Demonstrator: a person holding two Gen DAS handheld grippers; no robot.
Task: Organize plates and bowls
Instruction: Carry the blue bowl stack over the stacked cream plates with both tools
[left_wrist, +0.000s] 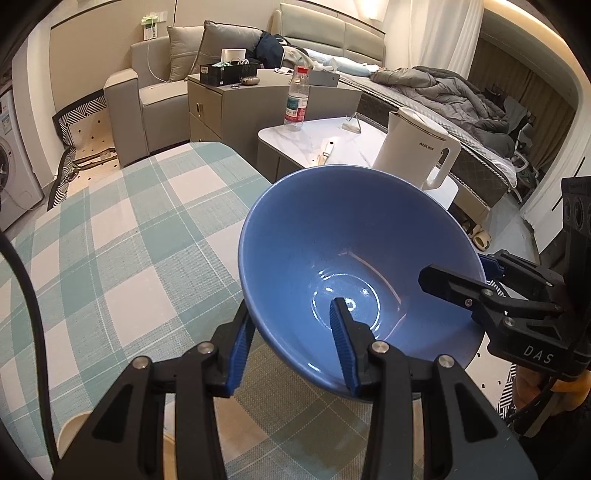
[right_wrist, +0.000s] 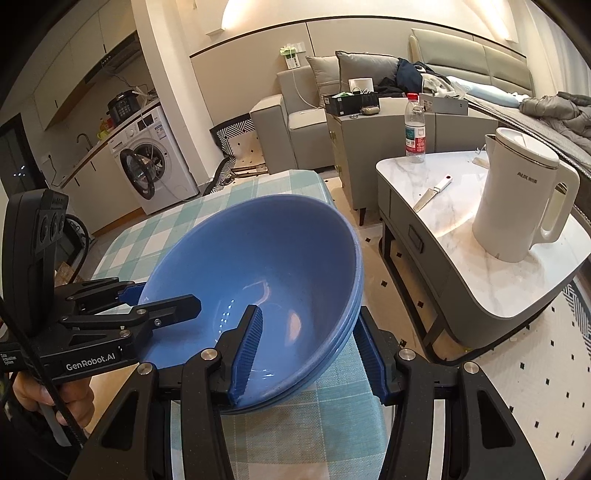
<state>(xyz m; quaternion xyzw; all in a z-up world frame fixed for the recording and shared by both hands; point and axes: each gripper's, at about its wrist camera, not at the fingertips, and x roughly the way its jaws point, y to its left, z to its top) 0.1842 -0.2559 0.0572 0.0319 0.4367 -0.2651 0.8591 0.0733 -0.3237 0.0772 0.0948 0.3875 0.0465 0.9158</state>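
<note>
The blue bowl (left_wrist: 354, 251) is tilted above the near right corner of the checked tablecloth (left_wrist: 122, 236), and the right wrist view shows further blue rims nested beneath it, so it is the top of a stack of bowls (right_wrist: 343, 332). The left gripper (left_wrist: 291, 347) straddles the near wall of the bowl, one blue-padded finger inside and one outside, closed on that wall. The right gripper (right_wrist: 314, 350) clamps the stacked rims the same way, one finger inside and one outside. Each gripper appears in the other camera, gripping the bowl rim at the side. The tablecloth is a green-and-white check covering a rounded table. Beside it stands a marble-topped side table (right_wrist: 461, 206) carrying a white kettle (right_wrist: 524, 199), a clear water bottle (right_wrist: 415, 129) with a red cap, and a knife (right_wrist: 432, 194). Beyond are a grey sofa (right_wrist: 291, 122), a grey cabinet (left_wrist: 221, 110), a bed with a grey quilt (left_wrist: 450, 92), and a front-loading washing machine (right_wrist: 151, 166) under a counter. Legible writing: "AUX" on the kettle, "GenRobot.AI" on the left gripper body, "DAS" on the right gripper body.
</note>
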